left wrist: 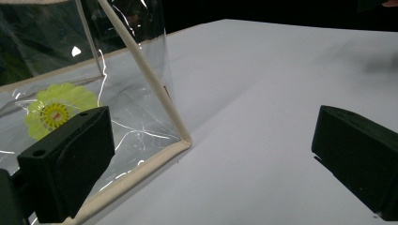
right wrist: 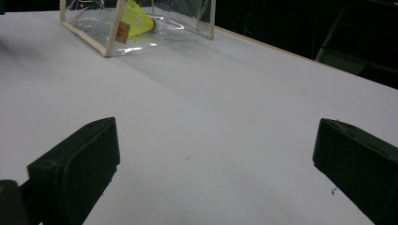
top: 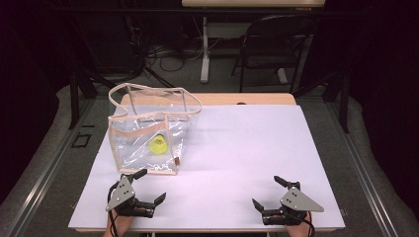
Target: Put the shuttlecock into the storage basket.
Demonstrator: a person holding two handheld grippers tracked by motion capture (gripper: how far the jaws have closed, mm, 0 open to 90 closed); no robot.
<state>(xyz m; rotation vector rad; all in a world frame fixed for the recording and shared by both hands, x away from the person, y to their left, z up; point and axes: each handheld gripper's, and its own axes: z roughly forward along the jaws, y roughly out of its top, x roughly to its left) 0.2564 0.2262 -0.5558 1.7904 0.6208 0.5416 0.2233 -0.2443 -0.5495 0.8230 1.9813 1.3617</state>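
The clear bag [top: 148, 136] is serving as the landmark here: a see-through tote with cream trim and a cream strap [top: 158, 101], standing on the left half of the white table [top: 247, 148] with its mouth facing up. Inside it, a yellow-green shuttlecock [top: 158, 145] is lying low against the near wall, showing through the plastic in the left gripper view [left wrist: 56, 112] and in the right gripper view [right wrist: 136, 21].

Just in front of the bag's near bottom edge, the left gripper [top: 146, 186] is waiting with its 2 jaws spread wide and nothing between them; in its own view one jaw is sitting almost against the trimmed lower edge [left wrist: 141, 171]. Well to the right of the bag, the right gripper [top: 267, 192] is resting near the table's front edge, jaws likewise parted and empty, looking across bare table toward the bag's corner with the small brown tag [right wrist: 122, 31].

The work in hand looks like getting at the shuttlecock in the bag. To do it well, the left gripper should probably be pinching the trimmed rim or strap rather than the slick plastic, steadying the mouth, while the right one is coming in from above. Pushing on the wall would likely be tipping the light bag over.
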